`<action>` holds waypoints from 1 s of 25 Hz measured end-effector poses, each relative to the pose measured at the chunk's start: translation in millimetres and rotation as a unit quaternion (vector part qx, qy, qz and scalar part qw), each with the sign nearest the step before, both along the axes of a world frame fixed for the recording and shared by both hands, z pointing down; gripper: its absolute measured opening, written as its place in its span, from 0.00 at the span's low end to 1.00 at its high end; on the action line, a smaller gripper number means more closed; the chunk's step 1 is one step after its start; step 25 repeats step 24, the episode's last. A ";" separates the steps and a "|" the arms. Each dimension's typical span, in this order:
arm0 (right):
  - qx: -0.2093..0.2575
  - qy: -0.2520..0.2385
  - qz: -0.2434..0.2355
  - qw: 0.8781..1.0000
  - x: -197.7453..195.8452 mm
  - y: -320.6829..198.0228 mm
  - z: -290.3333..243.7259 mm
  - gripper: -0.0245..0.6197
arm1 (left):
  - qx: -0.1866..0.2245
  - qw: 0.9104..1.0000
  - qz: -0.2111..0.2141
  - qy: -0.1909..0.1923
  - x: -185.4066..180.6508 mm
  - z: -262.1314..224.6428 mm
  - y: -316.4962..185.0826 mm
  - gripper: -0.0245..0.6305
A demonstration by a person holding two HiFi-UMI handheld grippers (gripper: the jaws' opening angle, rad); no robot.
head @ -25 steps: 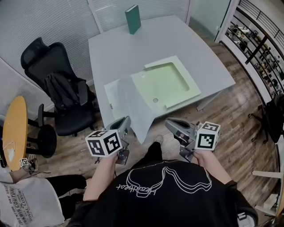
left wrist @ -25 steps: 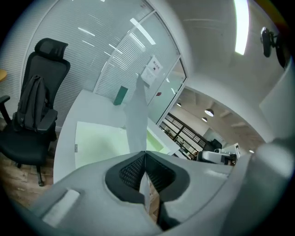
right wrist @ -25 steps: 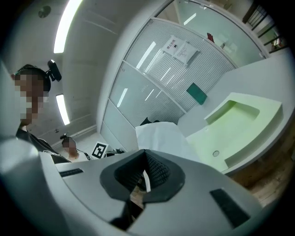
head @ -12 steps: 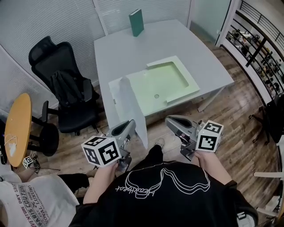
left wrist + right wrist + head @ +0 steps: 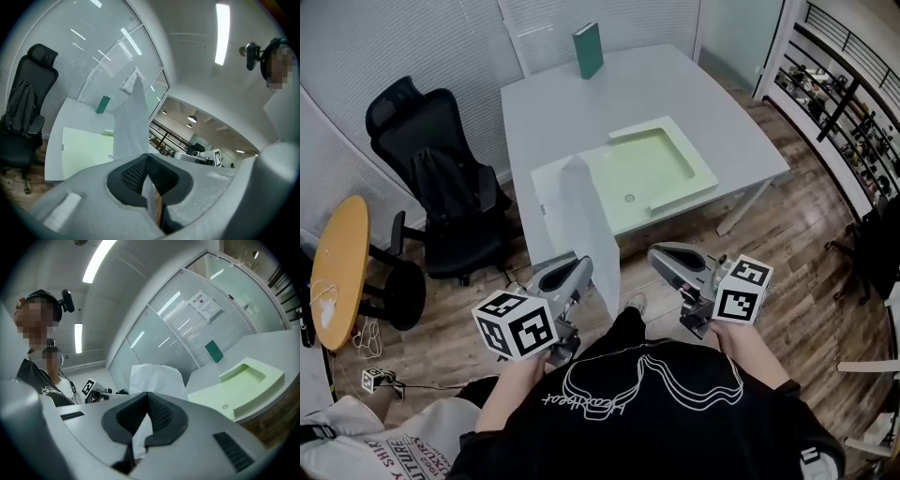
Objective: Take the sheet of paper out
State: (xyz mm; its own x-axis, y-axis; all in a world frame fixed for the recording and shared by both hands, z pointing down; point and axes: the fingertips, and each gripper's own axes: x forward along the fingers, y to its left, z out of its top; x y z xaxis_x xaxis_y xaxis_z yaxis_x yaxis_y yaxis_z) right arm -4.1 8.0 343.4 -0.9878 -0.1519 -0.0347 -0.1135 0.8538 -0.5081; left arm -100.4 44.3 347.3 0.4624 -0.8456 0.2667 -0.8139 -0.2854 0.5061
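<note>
A white sheet of paper (image 5: 586, 225) stands on edge in the air in front of the table, its lower corner pinched in my left gripper (image 5: 579, 269). In the left gripper view the paper (image 5: 133, 124) rises straight out of the shut jaws of that gripper (image 5: 147, 155). My right gripper (image 5: 656, 253) hovers to the right of the sheet, apart from it, its jaws shut with nothing gripped. The right gripper view shows its tips (image 5: 147, 394) meeting, with the paper (image 5: 157, 378) beyond them. A light green tray (image 5: 661, 164) lies on the grey table (image 5: 712, 112).
A pale clear sleeve (image 5: 548, 187) lies left of the tray at the table's near edge. A green book (image 5: 588, 49) stands at the far side. A black office chair (image 5: 441, 187) and an orange round table (image 5: 337, 272) are on the left. Another person (image 5: 384, 450) is at lower left.
Both grippers have drawn back and up towards the person. The sheet came with the left gripper, off the table, and now stands more upright.
</note>
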 end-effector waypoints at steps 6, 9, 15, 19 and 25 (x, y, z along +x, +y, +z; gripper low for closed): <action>-0.002 0.002 0.006 1.000 1.5 1.3 -0.8 0.05 | 0.006 1.000 0.011 0.004 5.2 -3.4 -1.5 0.06; -0.005 0.005 0.009 1.000 2.8 0.9 0.6 0.05 | 0.005 1.000 0.016 0.007 7.1 -3.5 -3.1 0.06; -0.008 0.007 0.011 1.000 4.5 0.9 2.1 0.05 | 0.005 1.000 0.021 0.004 9.1 -4.4 -4.4 0.06; -0.008 0.009 0.011 1.000 2.7 1.5 1.8 0.05 | 0.005 1.000 0.024 0.005 8.5 -5.0 -5.9 0.06; -0.007 0.012 0.014 1.000 0.4 0.2 1.9 0.05 | 0.005 1.000 0.026 0.008 6.3 -4.3 -7.2 0.06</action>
